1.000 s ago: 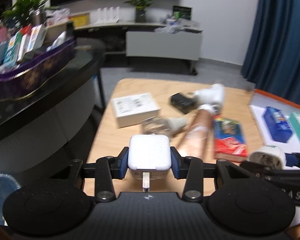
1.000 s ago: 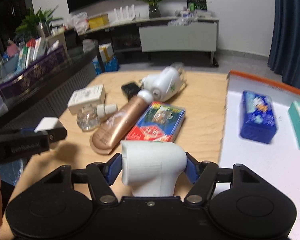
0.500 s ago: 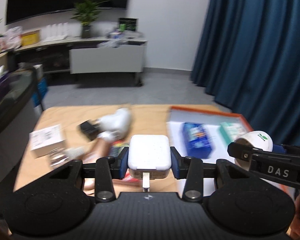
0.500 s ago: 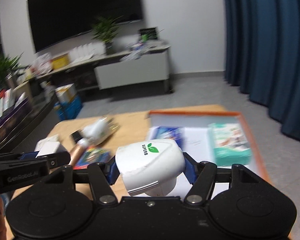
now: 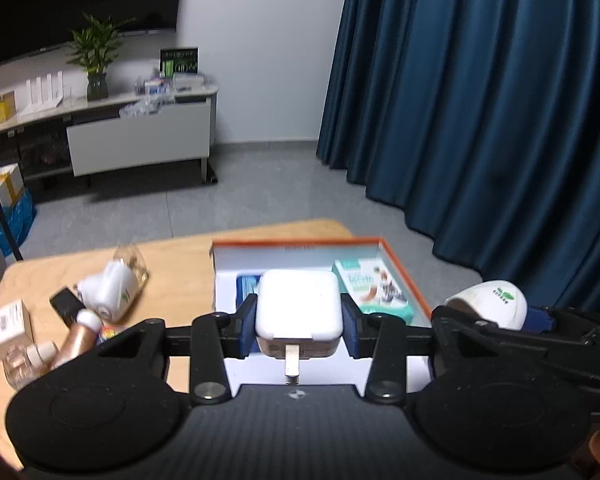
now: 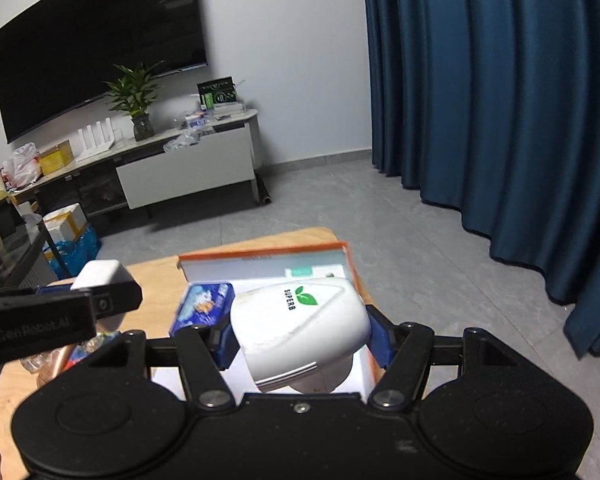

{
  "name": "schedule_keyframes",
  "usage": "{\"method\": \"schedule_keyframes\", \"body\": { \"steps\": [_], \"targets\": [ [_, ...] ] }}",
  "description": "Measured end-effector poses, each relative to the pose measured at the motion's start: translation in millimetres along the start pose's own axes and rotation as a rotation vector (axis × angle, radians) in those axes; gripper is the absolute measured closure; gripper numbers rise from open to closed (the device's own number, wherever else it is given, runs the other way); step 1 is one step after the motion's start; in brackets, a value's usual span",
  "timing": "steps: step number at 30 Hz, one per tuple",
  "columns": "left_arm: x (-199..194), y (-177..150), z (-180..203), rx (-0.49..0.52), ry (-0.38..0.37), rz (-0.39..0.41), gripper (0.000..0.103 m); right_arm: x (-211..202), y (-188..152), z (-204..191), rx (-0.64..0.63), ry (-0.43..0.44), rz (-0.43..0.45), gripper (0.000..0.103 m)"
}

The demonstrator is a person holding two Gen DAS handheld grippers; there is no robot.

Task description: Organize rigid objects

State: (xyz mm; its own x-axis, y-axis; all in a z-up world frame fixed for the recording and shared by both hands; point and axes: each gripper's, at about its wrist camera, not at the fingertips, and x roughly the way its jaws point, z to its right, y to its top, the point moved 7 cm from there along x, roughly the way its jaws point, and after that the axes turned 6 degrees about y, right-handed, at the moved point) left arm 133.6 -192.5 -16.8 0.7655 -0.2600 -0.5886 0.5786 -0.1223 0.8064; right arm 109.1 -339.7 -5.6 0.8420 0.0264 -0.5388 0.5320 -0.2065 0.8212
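My left gripper (image 5: pixel 298 320) is shut on a white square charger (image 5: pixel 298 308) with a metal prong, held above the white orange-rimmed tray (image 5: pixel 300 243). My right gripper (image 6: pixel 300 336) is shut on a white plastic device marked SUPERB (image 6: pixel 300 328), also above the tray (image 6: pixel 260 254). In the tray lie a blue pack (image 6: pixel 204 306) and a teal box (image 5: pixel 370 288). Each gripper shows in the other's view: the right one (image 5: pixel 496 312) at the right, the left one (image 6: pixel 96 284) at the left.
On the wooden table (image 5: pixel 172 256) left of the tray lie a white bottle (image 5: pixel 112 290), a bronze tube (image 5: pixel 74 346), a black item (image 5: pixel 64 304), a white carton (image 5: pixel 4 330) and a small glass bottle (image 5: pixel 24 364). Blue curtains (image 5: pixel 480 100) hang to the right.
Both grippers have swung right, from over the cluttered table to above the tray, each still holding its object. The tray now sits straight ahead.
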Motion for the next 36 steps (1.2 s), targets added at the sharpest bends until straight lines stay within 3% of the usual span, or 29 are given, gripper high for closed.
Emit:
{"method": "schedule_keyframes", "body": {
  "steps": [11,36],
  "targets": [
    [2.7,-0.7,-0.7,0.003,0.059,-0.022,0.061,8.6,-8.4,-0.5,0.008,0.018,-0.026,0.028],
    [2.2,-6.2,5.7,-0.022,0.067,-0.040,0.061,12.1,-8.1,-1.6,-0.013,0.016,-0.046,0.028]
  ]
}}
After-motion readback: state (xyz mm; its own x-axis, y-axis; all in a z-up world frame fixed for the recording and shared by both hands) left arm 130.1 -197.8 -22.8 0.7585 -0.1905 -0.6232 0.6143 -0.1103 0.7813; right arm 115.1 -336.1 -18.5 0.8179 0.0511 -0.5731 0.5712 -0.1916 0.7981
